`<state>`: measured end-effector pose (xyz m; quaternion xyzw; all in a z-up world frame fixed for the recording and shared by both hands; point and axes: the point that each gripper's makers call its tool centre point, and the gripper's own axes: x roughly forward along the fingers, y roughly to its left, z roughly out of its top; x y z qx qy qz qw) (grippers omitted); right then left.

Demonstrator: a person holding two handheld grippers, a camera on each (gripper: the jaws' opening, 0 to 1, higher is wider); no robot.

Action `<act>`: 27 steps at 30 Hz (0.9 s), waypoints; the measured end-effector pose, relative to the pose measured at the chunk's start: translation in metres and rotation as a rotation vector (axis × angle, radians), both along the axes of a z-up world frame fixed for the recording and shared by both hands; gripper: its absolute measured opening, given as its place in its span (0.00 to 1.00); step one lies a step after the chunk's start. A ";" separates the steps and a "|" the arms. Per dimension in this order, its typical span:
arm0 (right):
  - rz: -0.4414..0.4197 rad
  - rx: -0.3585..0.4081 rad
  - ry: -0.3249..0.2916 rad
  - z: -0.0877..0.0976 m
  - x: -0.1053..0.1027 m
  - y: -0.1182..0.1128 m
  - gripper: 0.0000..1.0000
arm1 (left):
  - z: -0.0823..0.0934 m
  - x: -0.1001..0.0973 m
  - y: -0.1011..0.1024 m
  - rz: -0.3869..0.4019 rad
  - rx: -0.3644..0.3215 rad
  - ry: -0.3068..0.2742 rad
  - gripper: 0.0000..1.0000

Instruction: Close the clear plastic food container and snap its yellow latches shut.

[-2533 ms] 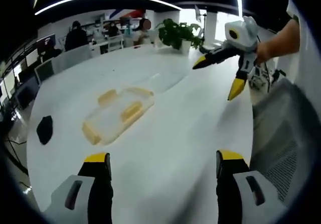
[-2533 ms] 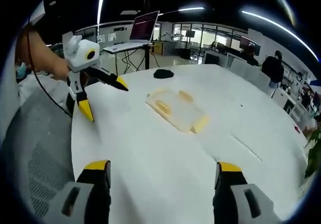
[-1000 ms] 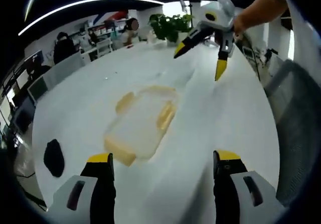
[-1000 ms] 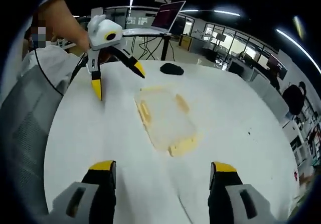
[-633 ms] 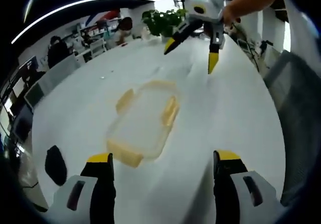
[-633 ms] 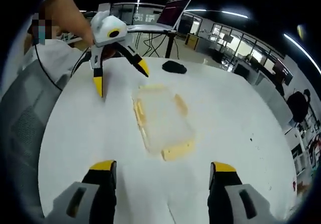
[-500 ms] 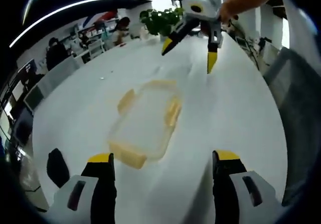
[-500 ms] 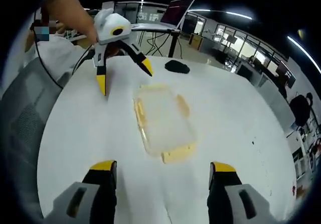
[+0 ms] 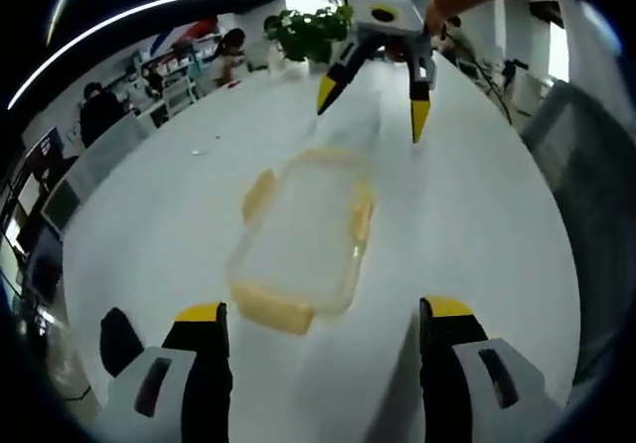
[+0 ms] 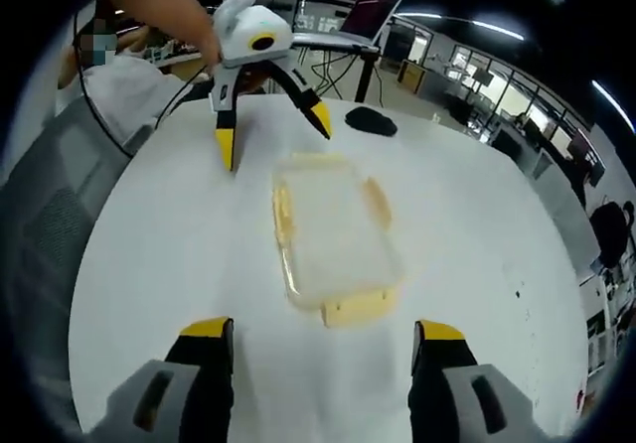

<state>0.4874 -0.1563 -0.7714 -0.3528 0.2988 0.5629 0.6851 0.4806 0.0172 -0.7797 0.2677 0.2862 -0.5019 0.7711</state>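
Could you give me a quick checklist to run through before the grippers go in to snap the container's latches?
1. Container flat on the white table, lid seated: ok, looks seated, though the seal is too blurred to confirm.
2. Yellow latches snapped down: cannot tell.
3. Left gripper open and empty: ok.
4. Right gripper open and empty: ok.
5. Container between the two grippers, untouched by either: ok.
6. Black object lies apart from the container: ok.

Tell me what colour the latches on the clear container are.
Yellow; the latches on the container show best in the right gripper view.
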 end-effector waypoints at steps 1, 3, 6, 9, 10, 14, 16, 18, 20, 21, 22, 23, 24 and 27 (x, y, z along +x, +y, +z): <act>0.004 -0.005 0.000 -0.001 0.001 0.000 0.72 | 0.000 0.001 0.000 -0.003 0.000 0.001 0.77; 0.009 -0.006 0.008 -0.003 0.002 0.002 0.72 | -0.002 0.004 0.000 -0.013 0.008 -0.001 0.76; 0.037 -0.023 0.009 -0.006 0.001 0.004 0.72 | -0.003 0.007 0.000 -0.024 0.016 -0.003 0.76; 0.053 -0.032 0.014 -0.009 0.003 0.006 0.72 | -0.004 0.009 0.000 -0.042 0.028 -0.008 0.76; 0.061 -0.035 0.015 -0.010 0.005 0.007 0.72 | -0.004 0.010 0.000 -0.051 0.036 -0.010 0.76; 0.099 -0.058 0.015 -0.013 0.008 0.009 0.70 | -0.007 0.012 0.003 -0.091 0.067 -0.018 0.74; 0.121 -0.068 0.018 -0.015 0.009 0.011 0.70 | -0.008 0.014 0.003 -0.098 0.074 -0.018 0.74; 0.138 -0.079 0.013 -0.017 0.010 0.012 0.71 | -0.009 0.016 0.004 -0.104 0.081 -0.018 0.73; 0.156 -0.087 0.011 -0.019 0.012 0.012 0.71 | -0.010 0.017 0.005 -0.111 0.089 -0.019 0.73; 0.161 -0.096 0.014 -0.021 0.013 0.011 0.71 | -0.011 0.017 0.004 -0.117 0.091 -0.020 0.73; 0.165 -0.098 0.015 -0.022 0.014 0.011 0.71 | -0.011 0.018 0.004 -0.119 0.093 -0.020 0.73; 0.167 -0.101 0.017 -0.022 0.015 0.011 0.71 | -0.011 0.018 0.003 -0.126 0.095 -0.018 0.73; 0.166 -0.103 0.019 -0.023 0.016 0.011 0.71 | -0.012 0.018 0.003 -0.133 0.096 -0.017 0.72; 0.170 -0.109 0.023 -0.025 0.019 0.010 0.71 | -0.011 0.019 0.001 -0.146 0.099 -0.014 0.72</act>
